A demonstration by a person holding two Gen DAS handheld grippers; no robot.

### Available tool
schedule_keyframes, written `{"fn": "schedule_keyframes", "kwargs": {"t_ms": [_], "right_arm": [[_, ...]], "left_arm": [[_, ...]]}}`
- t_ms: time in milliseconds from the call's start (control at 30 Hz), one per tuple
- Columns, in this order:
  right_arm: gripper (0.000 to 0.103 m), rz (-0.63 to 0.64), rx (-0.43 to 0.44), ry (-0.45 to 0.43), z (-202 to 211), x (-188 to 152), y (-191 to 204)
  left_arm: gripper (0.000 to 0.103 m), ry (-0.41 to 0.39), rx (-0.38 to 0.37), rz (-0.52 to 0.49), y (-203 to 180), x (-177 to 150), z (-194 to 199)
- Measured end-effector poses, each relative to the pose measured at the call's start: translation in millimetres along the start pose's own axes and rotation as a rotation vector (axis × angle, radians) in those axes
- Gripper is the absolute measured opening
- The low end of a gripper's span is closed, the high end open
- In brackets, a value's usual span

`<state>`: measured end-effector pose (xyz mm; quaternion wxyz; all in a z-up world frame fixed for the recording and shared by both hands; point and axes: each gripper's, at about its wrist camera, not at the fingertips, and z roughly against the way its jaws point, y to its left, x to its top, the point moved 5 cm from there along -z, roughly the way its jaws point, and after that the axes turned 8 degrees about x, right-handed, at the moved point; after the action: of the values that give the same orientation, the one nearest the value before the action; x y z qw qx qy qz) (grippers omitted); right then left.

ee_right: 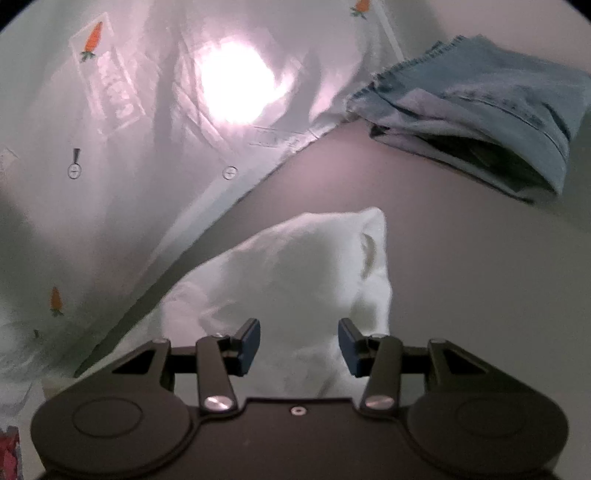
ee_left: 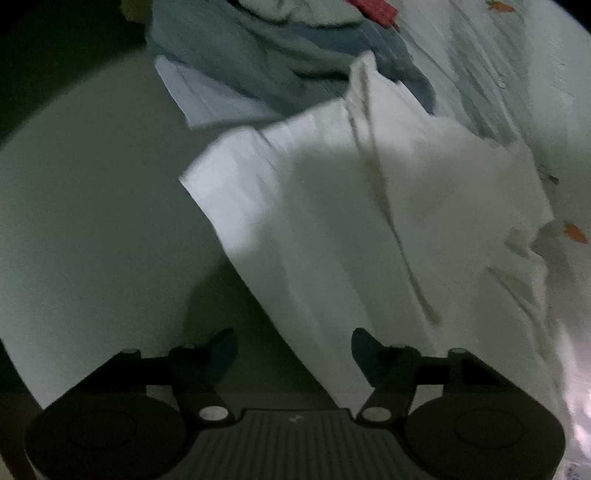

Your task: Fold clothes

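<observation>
**Left wrist view: both claws spread over a white garment on the table**

Left wrist view shows the left gripper (ee_left: 293, 350) hanging above the near edge of a white garment (ee_left: 369, 221), its dark fingers spread apart with nothing pinched between them; only bare grey table (ee_left: 92, 221) and the cloth's lower corner lie in the gap. The garment lies slanted across the table, a drawstring (ee_left: 380, 192) trailing down its middle. Behind it sits a heap of grey-blue clothing (ee_left: 240, 48), with a scrap of red cloth (ee_left: 373, 9) at the top edge. To the right runs a pale sheet printed with small carrots (ee_left: 517, 74).

From the right wrist, the right gripper (ee_right: 299, 345) also stands parted, its blue pads (ee_right: 249, 345) on either side of a rumpled fold of the white garment (ee_right: 295, 266) without pressing it. A bright glare falls on the carrot-printed sheet (ee_right: 110, 184) on the left. Folded denim (ee_right: 498, 118) rests well apart at the upper right, on the same table (ee_right: 443, 258).
</observation>
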<state>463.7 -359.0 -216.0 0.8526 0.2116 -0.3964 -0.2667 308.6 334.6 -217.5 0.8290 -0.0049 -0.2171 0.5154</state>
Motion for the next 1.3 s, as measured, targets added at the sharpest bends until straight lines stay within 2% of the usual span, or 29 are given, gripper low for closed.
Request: {"fn": "schedule_keyframes", "kwargs": {"t_ms": [67,133,300,467,500,600,733,900,1000,1100,1200,1267,1300], "right_arm": [[0.048,-0.034,-0.004,-0.007,2,-1,-6],[0.048,-0.067,-0.001,-0.021,4,-1,-11],[0.049,-0.130,0.002,-0.037,4,1,-21],[0.054,-0.266,0.053,-0.071,8,6,-32],[0.055,-0.271,0.050,-0.076,8,7,-34],[0.055,-0.249,0.029,-0.082,8,11,-36],[0.055,-0.233,0.023,-0.092,2,21,-38],[0.049,-0.192,0.045,-0.068,-15,35,-35],[0.045,-0.165,-0.006,-0.043,-29,40,-36],[0.045,-0.138,-0.037,-0.030,-38,43,-39],[0.046,-0.182,-0.012,-0.025,-46,44,-43],[0.047,-0.216,0.000,-0.023,-50,44,-44],[0.044,-0.211,0.002,-0.023,-51,43,-42]], "left_arm": [[0.068,-0.033,0.062,-0.034,5,10,-2],[0.068,-0.049,0.092,-0.048,9,18,-7],[0.068,-0.057,0.075,0.031,11,31,-16],[0.066,-0.082,0.079,0.031,9,32,-16],[0.061,-0.091,0.091,0.021,8,32,-15],[0.031,-0.114,0.099,0.026,9,32,-15],[0.021,-0.116,0.068,0.052,10,32,-16],[0.020,-0.114,0.061,0.066,10,31,-17],[0.022,-0.114,0.073,0.056,8,30,-18],[0.025,-0.122,0.083,0.026,4,30,-19],[0.027,-0.125,0.092,0.002,1,30,-19],[0.025,-0.135,0.101,-0.009,-1,29,-20],[0.013,-0.148,0.107,-0.027,-2,29,-20]]}}
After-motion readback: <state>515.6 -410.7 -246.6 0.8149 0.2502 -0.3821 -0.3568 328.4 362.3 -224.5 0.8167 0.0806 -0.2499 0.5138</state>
